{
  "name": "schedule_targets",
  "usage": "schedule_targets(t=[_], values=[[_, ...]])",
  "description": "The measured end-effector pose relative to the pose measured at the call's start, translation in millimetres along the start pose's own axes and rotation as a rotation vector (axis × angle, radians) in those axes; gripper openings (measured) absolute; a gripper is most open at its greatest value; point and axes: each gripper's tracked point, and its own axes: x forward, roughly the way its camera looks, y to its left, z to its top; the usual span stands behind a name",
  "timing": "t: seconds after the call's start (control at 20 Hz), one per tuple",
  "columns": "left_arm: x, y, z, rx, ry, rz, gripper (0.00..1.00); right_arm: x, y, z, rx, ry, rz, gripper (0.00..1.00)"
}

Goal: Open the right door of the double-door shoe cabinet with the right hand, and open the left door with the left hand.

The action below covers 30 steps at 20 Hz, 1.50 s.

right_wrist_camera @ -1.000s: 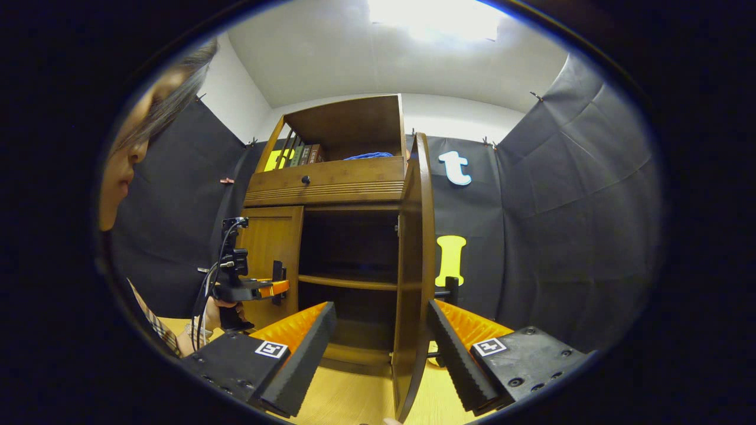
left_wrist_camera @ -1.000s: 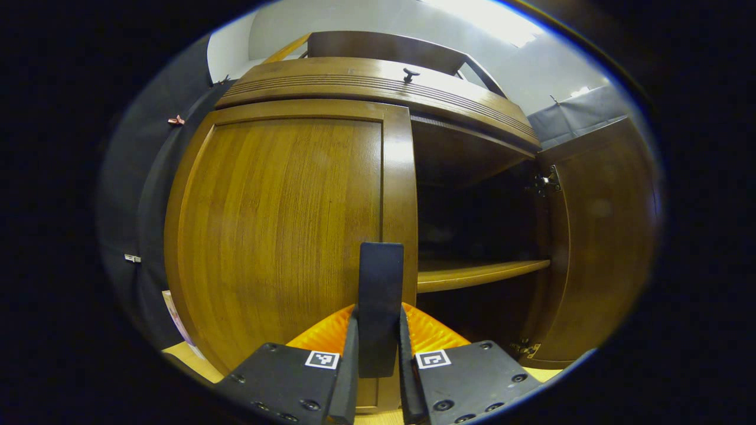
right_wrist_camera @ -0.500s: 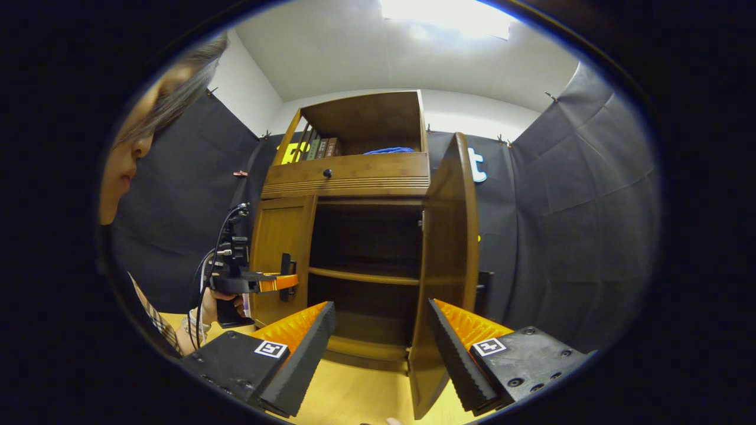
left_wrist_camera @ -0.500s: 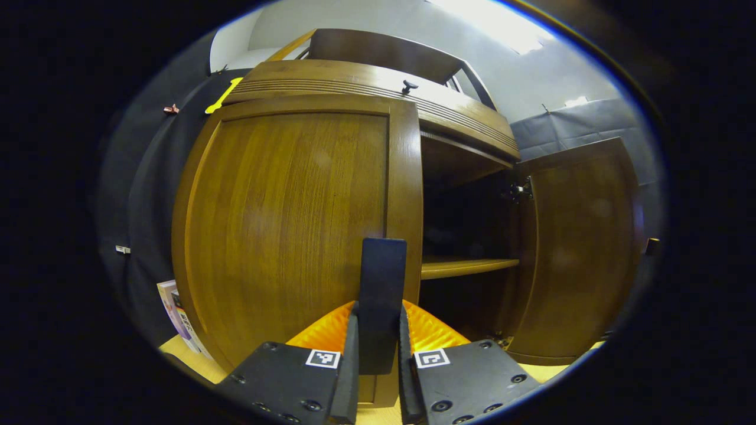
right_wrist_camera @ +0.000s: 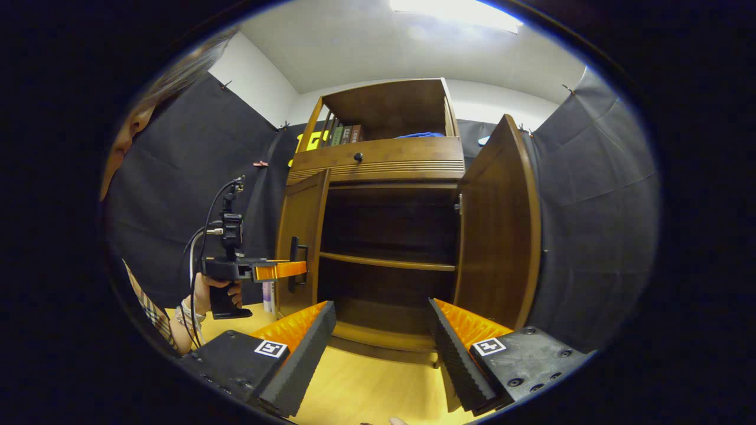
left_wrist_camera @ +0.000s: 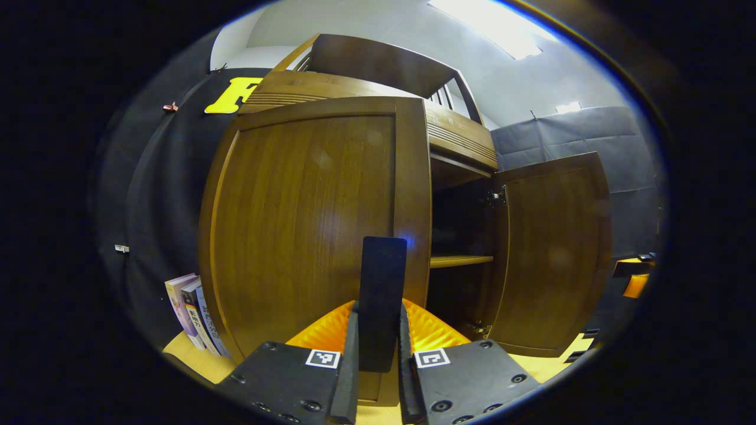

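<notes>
- The left gripper (left_wrist_camera: 378, 378) is clamped on the dark handle (left_wrist_camera: 383, 295) of the left door (left_wrist_camera: 313, 224), with the handle standing upright right between its two fingers and poking up past them.
- From the right gripper view you can see that same left gripper (right_wrist_camera: 298, 270) out at the left door's (right_wrist_camera: 302, 236) free edge, held by a hand (right_wrist_camera: 204, 292), and the door is swung partway out from the shoe cabinet (right_wrist_camera: 384, 171).
- The right gripper (right_wrist_camera: 381, 354) has its jaws wide apart with nothing between them, sitting low in front of the cabinet over the wooden floor (right_wrist_camera: 366, 389).
- The right door (right_wrist_camera: 499, 230) is swung well open, standing off to the right of the right gripper and not touching it.
- Inside is dark, with one shelf (right_wrist_camera: 387, 261) across the middle.
- A few books (left_wrist_camera: 192, 313) stand on the floor just left of the left door.
</notes>
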Motion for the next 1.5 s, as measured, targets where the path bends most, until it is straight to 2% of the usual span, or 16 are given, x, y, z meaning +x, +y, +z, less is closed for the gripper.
schedule_targets(t=[0.2, 0.4, 0.5, 0.65, 0.95, 1.5], values=[[-24.2, 5.5, 1.7, 0.009, 0.004, -0.007, 0.33, 10.3, 19.6, -1.7, 0.021, -0.006, 0.065, 0.98], [-51.2, 15.2, 5.7, -0.002, 0.005, -0.013, 0.31, 30.5, 25.3, -16.0, 0.015, 0.010, 0.069, 0.96], [-64.7, 20.3, 7.8, 0.001, 0.010, -0.008, 0.33, 40.8, 30.0, -26.4, 0.019, 0.026, 0.065, 0.95], [-84.4, 30.5, 10.0, 0.016, 0.010, 0.012, 0.33, 56.3, 41.3, -25.1, 0.040, 0.042, 0.074, 0.98], [-116.6, 49.4, 16.4, 0.034, 0.006, 0.067, 0.31, 68.2, 49.6, -37.8, 0.048, 0.049, 0.074, 0.98], [-154.6, 91.9, 20.3, 0.092, 0.006, 0.236, 0.23, 80.2, 58.8, -48.6, 0.058, 0.070, 0.086, 0.98]])
